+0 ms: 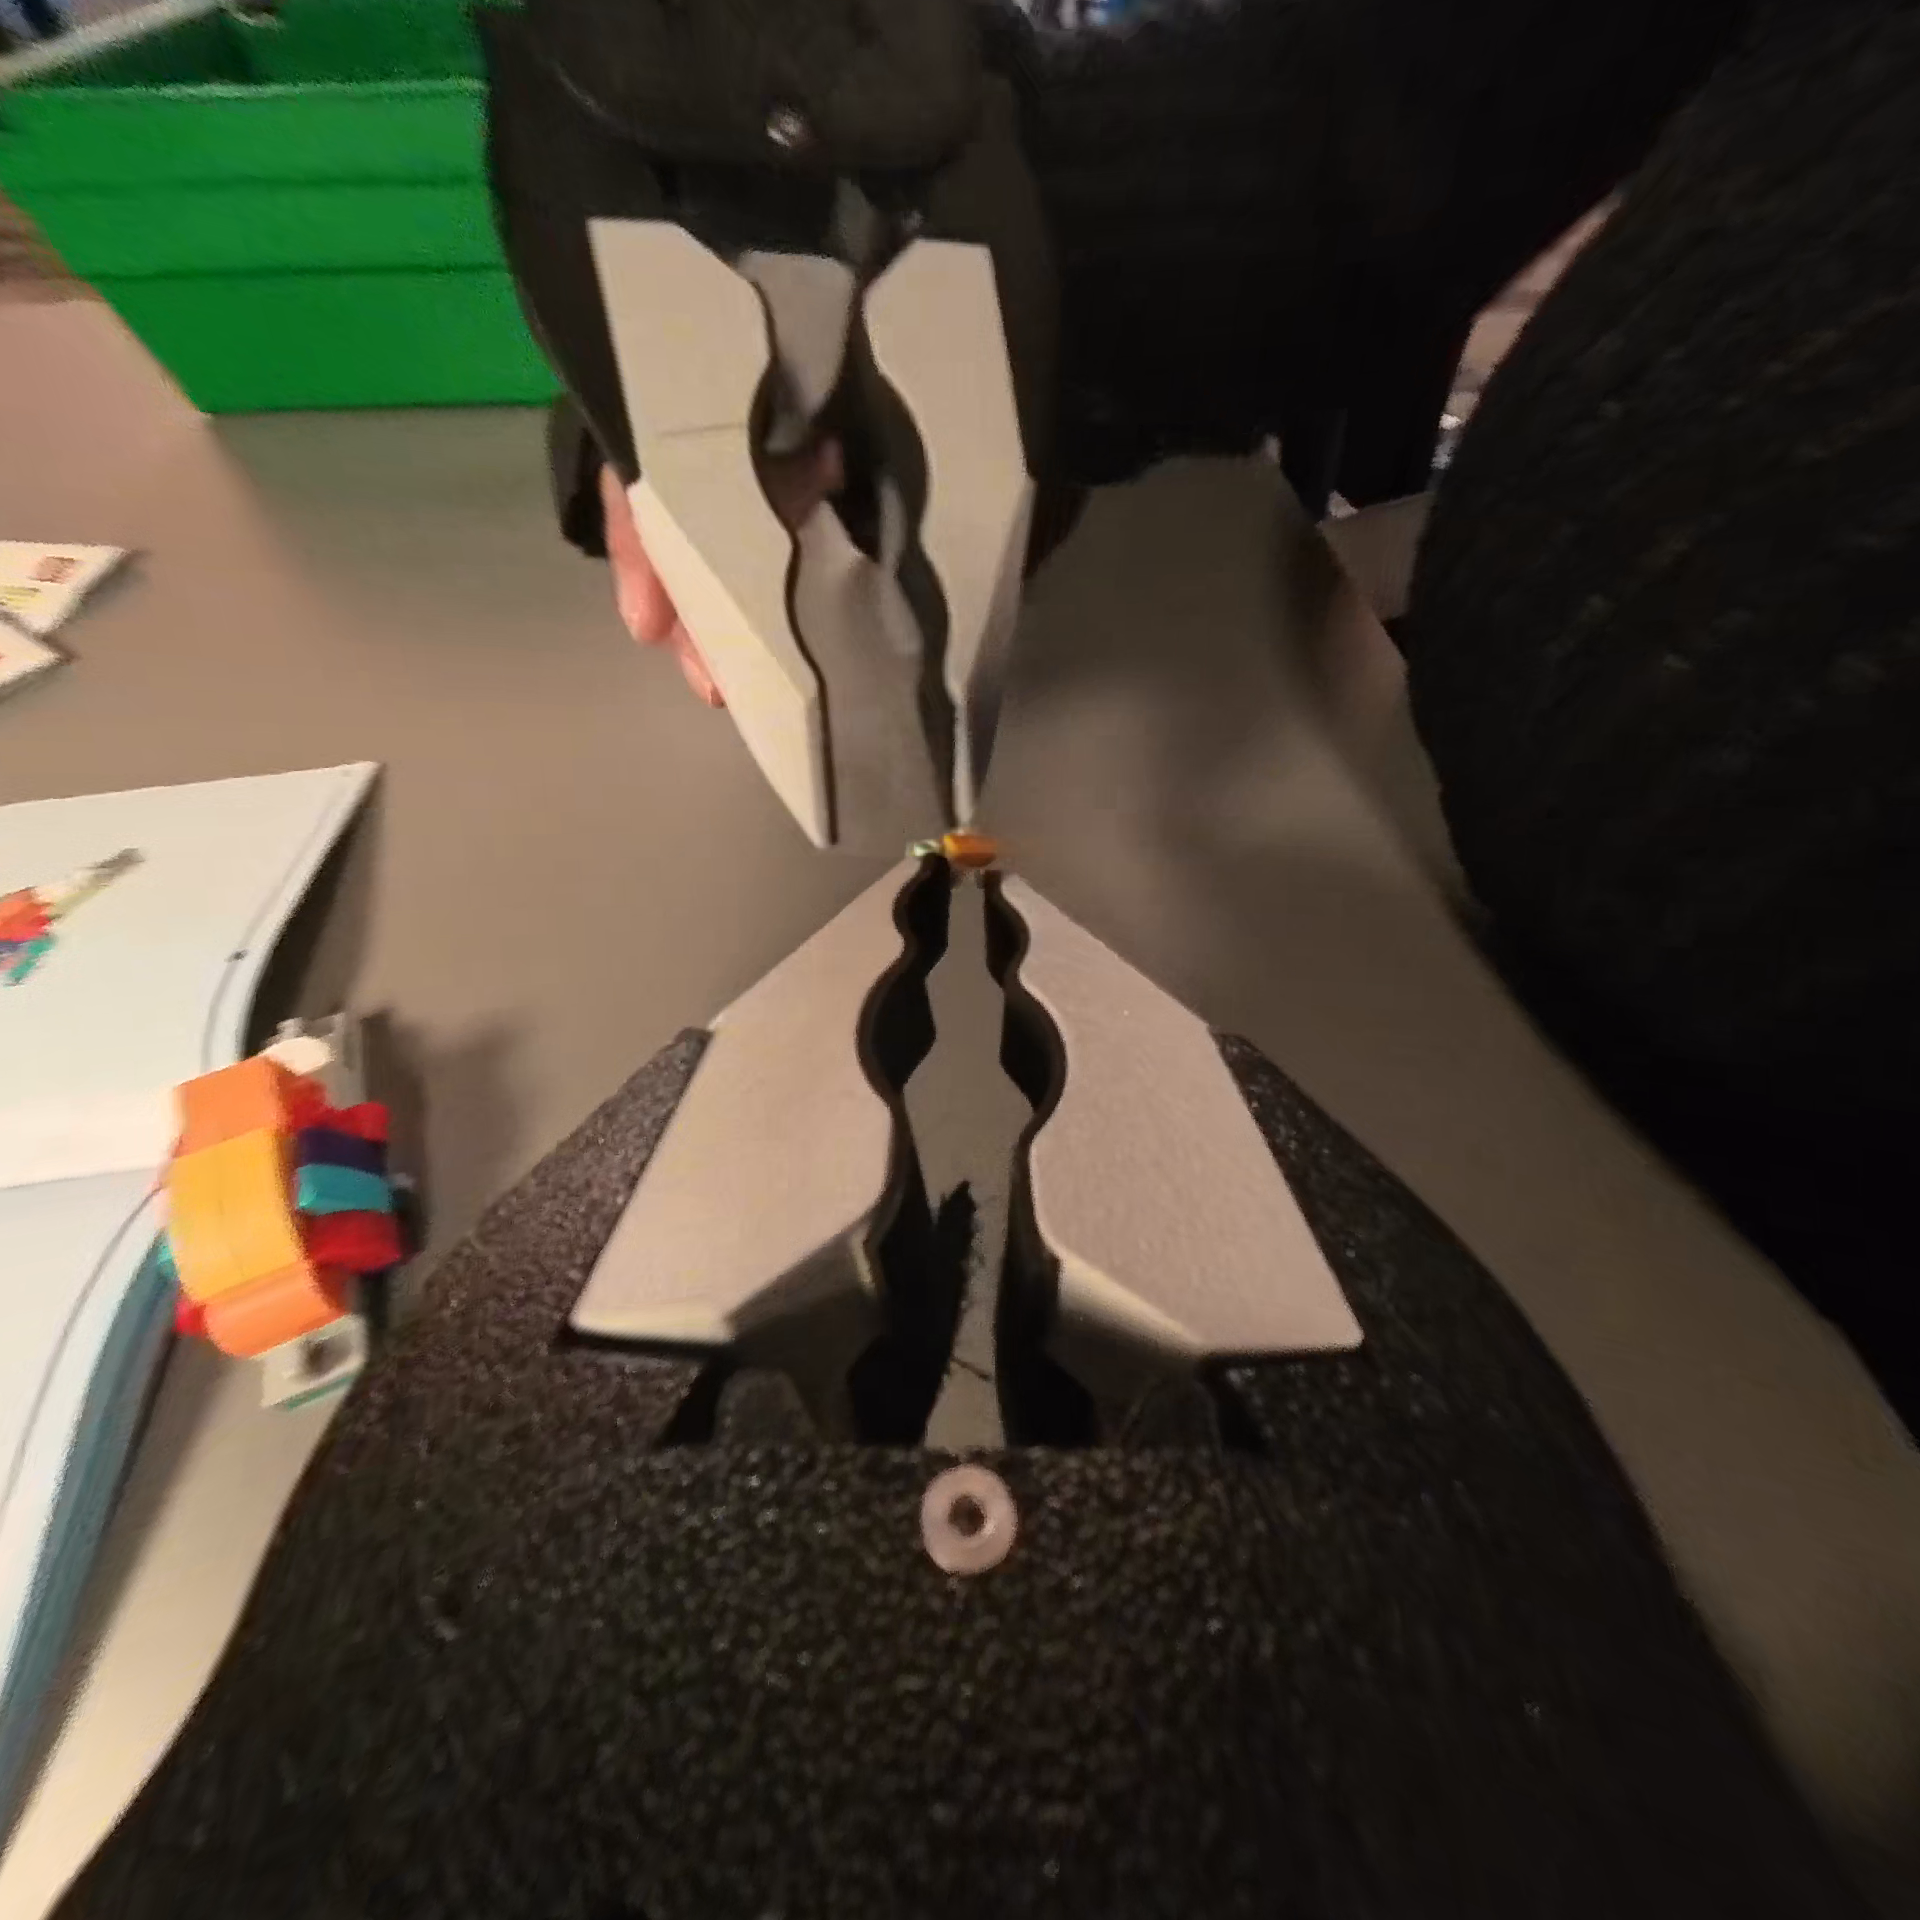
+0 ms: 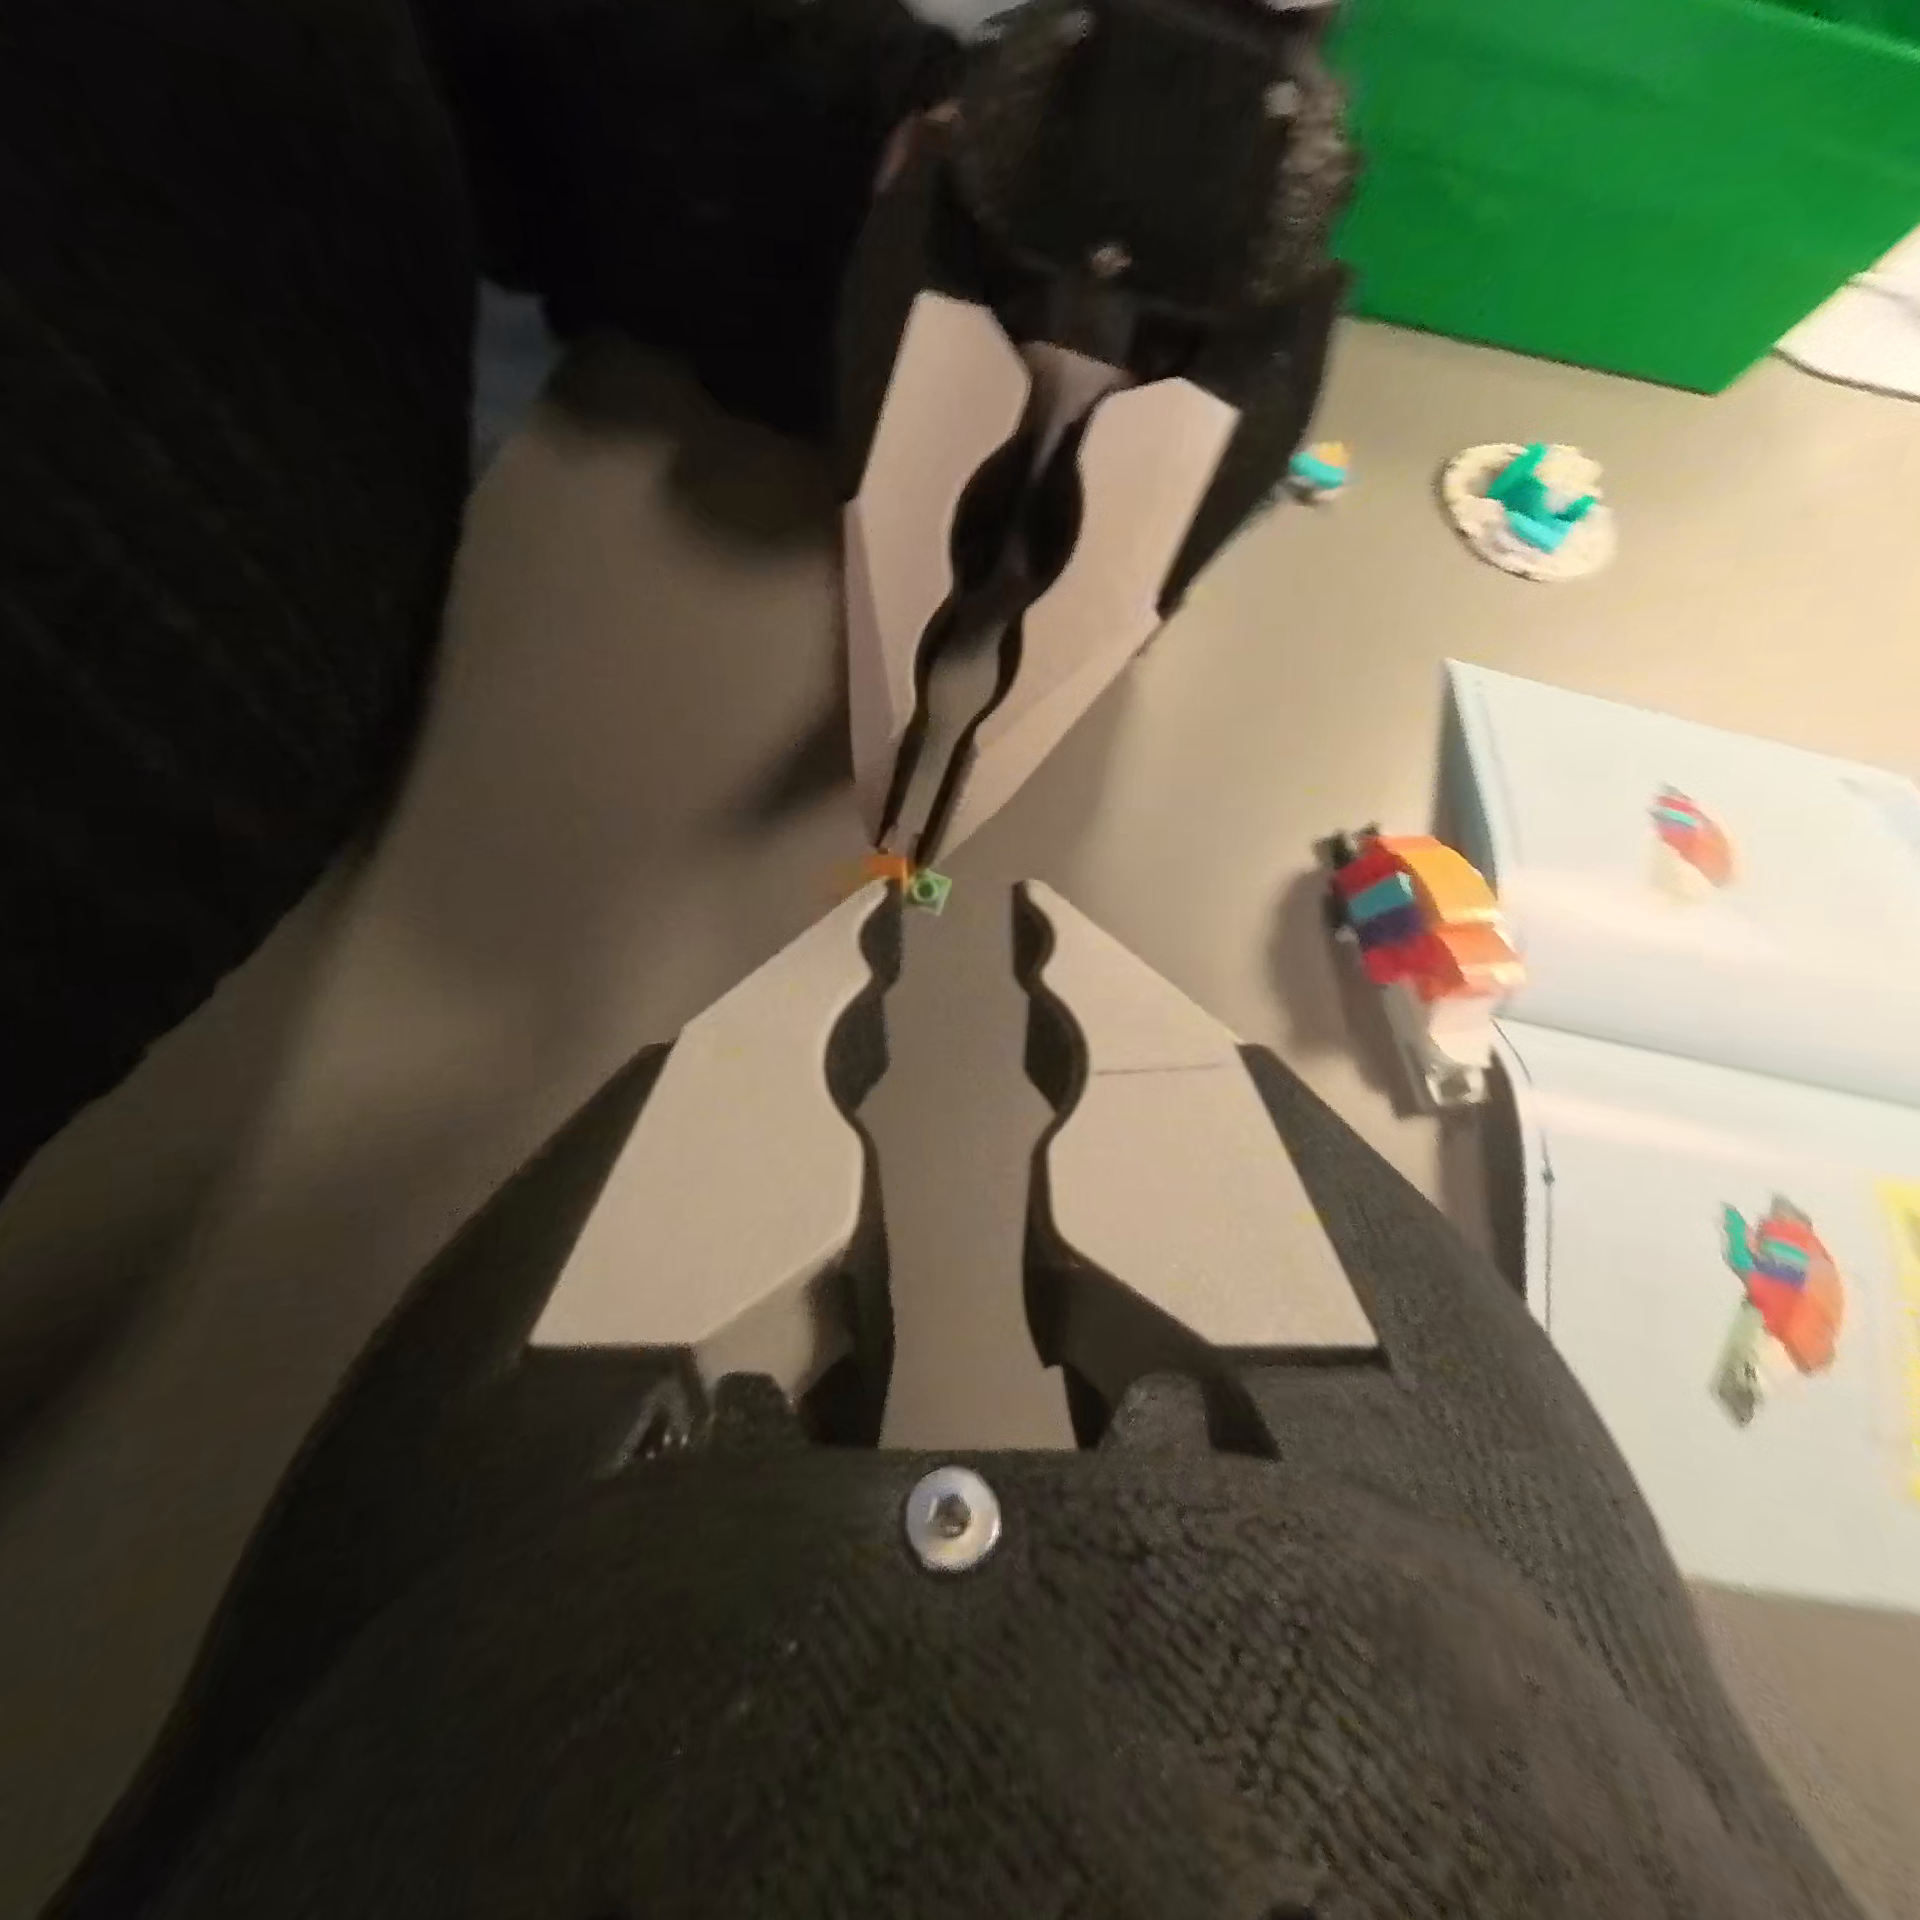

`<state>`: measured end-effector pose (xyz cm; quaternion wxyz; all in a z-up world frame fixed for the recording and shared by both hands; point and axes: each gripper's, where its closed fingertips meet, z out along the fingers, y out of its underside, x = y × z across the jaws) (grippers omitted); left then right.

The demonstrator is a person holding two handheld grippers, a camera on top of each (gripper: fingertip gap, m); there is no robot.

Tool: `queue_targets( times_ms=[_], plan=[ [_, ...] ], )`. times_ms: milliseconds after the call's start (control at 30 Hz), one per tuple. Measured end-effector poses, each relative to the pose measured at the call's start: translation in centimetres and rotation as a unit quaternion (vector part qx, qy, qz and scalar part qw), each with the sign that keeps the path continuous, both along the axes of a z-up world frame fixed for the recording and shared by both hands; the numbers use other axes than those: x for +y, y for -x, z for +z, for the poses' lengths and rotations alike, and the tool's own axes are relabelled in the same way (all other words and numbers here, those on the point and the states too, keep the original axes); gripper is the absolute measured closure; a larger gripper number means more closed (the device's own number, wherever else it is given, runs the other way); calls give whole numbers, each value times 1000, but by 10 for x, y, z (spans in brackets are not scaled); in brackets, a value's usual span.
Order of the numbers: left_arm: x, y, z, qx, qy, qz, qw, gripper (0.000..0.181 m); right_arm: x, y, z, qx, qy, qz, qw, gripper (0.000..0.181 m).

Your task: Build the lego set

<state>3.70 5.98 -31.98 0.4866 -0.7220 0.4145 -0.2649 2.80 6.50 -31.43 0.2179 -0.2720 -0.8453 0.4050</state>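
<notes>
My left gripper (image 1: 961, 875) is shut on a tiny lego piece (image 1: 968, 847), part orange and part green, and holds it above the grey table (image 1: 468, 623). In the right wrist view the left gripper (image 2: 899, 836) comes down from the top, with the orange part (image 2: 883, 868) at its tips and the green stud part (image 2: 928, 891) beside it. My right gripper (image 2: 953, 891) is open; its tips straddle the green part, the left tip against the piece. It enters the left wrist view from above (image 1: 896, 829). A partly built orange, red and teal model (image 1: 270, 1195) (image 2: 1423, 935) lies beside the booklet.
An open instruction booklet (image 1: 125, 935) (image 2: 1683, 935) lies next to the model. A green bin (image 1: 260, 208) (image 2: 1610, 156) stands at the back. A white round plate with teal pieces (image 2: 1527, 499) and a small loose piece (image 2: 1314, 473) lie farther off. Cards (image 1: 52, 592) lie at the left. My two grippers' fingertips are within a few centimetres of each other.
</notes>
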Motion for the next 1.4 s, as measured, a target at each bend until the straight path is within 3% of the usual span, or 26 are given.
queue_targets(
  times_ms=[100, 200, 300, 633, 967, 1100, 1267, 1400],
  plan=[
    [18, 17, 14, -11, -52, 67, 996, 176, 11, 10, 16, 63, 54, -75, 994, 150],
    [23, 26, 31, -46, -85, 93, 991, 176, 15, 18, 40, 154, 108, -130, 974, 154],
    [22, 28, 40, -72, -95, 94, 988, 177, 17, 21, 47, 200, 101, -155, 962, 161],
    [22, 27, 38, -66, -93, 96, 989, 177, 11, 26, 39, 220, 55, -147, 963, 174],
    [32, 43, 45, -55, -127, 155, 978, 177, 22, 39, 46, 277, 48, -261, 924, 178],
    [29, 48, 53, -58, -140, 167, 974, 177, 22, 39, 55, 302, 70, -271, 911, 172],
    [0, 54, 60, -49, -116, 194, 973, 177, 35, 40, 55, 257, 121, -284, 916, 161],
    [-40, 49, 30, -1, -52, 212, 976, 176, 21, 57, 28, 130, 137, -234, 954, 151]
  ],
)
